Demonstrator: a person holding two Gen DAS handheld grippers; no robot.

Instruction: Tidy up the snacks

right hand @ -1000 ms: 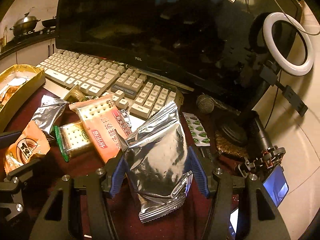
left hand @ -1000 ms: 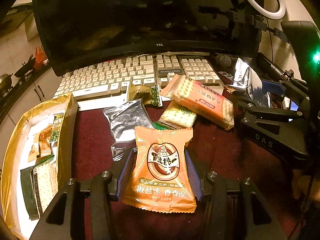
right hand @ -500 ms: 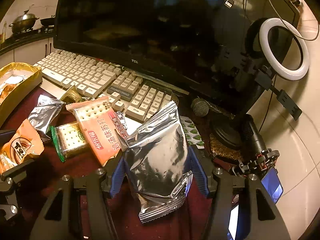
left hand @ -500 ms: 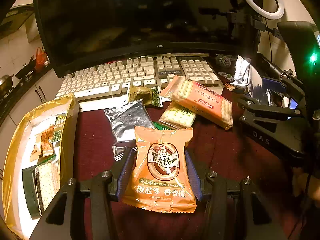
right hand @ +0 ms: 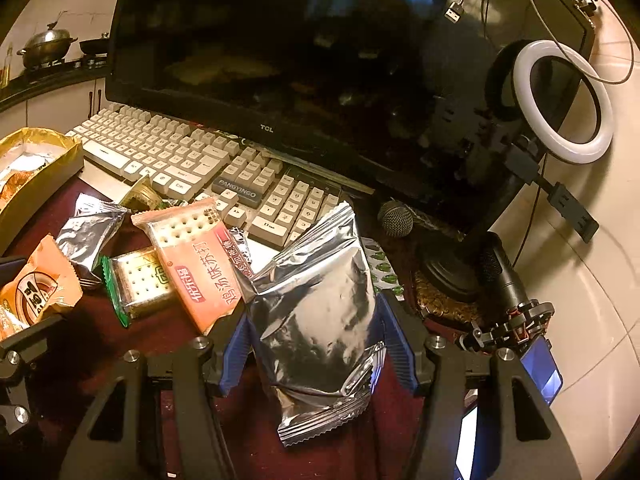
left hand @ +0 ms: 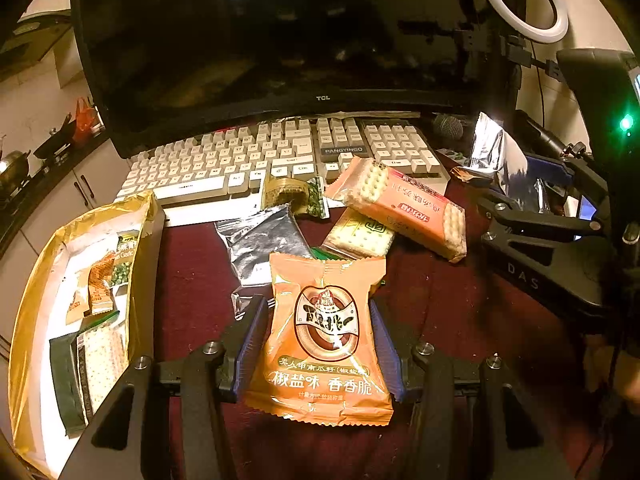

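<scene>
- Your left hand-held gripper (left hand: 320, 344) still clamps the orange seed-snack packet (left hand: 326, 344) above the desk (left hand: 440, 300).
- Your right hand-held gripper (right hand: 312, 344) still pinches the silver foil pouch (right hand: 316, 320).
- Nothing moved; the gold box (left hand: 24, 320) waits at the left.

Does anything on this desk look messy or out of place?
Yes. Snack packets lie heaped on the red cloth, and the long cracker pack rests partly on the keyboard and on a smaller cracker packet. Only a few snacks lie in the gold box. Nothing looks spilled or torn.
</scene>
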